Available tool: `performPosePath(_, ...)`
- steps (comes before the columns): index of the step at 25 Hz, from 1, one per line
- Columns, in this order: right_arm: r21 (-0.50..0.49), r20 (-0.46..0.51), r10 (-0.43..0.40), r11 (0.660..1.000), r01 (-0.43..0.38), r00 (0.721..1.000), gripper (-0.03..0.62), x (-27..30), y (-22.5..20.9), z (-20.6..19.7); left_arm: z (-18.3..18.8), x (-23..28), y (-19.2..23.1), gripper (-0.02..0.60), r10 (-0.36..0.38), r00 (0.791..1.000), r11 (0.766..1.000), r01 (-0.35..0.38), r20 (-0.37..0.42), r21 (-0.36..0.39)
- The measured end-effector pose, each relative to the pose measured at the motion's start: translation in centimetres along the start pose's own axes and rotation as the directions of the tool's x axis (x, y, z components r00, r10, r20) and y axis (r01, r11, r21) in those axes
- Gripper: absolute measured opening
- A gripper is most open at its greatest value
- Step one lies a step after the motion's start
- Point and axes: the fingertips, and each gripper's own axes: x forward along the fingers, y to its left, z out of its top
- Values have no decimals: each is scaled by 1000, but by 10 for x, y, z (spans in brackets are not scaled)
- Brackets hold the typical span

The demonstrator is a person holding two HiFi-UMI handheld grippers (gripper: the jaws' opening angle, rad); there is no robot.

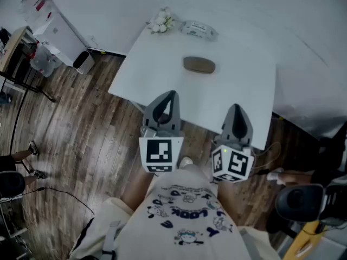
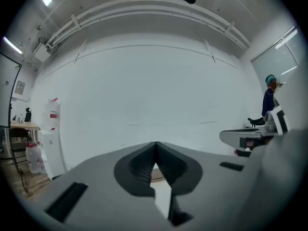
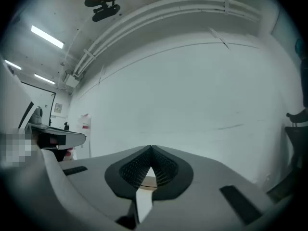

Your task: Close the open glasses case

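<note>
Currently both claws are closed on nothing: the left claw (image 1: 169, 99) and right claw (image 1: 236, 112) hover at the near edge of the white surface (image 1: 238, 85), well short of the brown oval glasses case (image 1: 199, 64) lying mid-surface. A careless push could likely shove the case away instead of folding its lid. Whether the lid stands open is too small to tell; both gripper views show mostly wall.

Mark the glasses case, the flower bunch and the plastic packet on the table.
glasses case (image 1: 199, 65): head view, middle of its top.
flower bunch (image 1: 161, 24): head view, white blooms.
plastic packet (image 1: 198, 29): head view, its centre.
</note>
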Motion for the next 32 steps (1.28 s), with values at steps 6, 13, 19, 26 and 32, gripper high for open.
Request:
performPosePath(6, 8, -8, 2, 1000, -2, 1000, -2, -3, -4, -1, -1, -1, -5, 0, 4, 1000, 1000, -4, -1, -15)
performPosePath(13, 11, -27, 21, 1000, -21, 999, -2, 0, -15, -10, -11, 3, -12, 0, 17, 999, 1000, -17, -29, -3)
performPosePath(19, 25, -55, 46, 999, -45, 997, -2, 7, -26, -25, -27, 12, -17, 0, 55, 996, 998, -55, -64, -4)
performPosePath(26, 36, -104, 103, 994, -100, 989, -2, 24, -32, -44, -44, 25, -14, 0, 90, 990, 996, -91, -110, -3)
performPosePath(32, 33, -140, 108, 994, -105, 984, 0, 62, -34, -59, -55, 56, 5, 0, 108, 986, 994, -109, -130, -1)
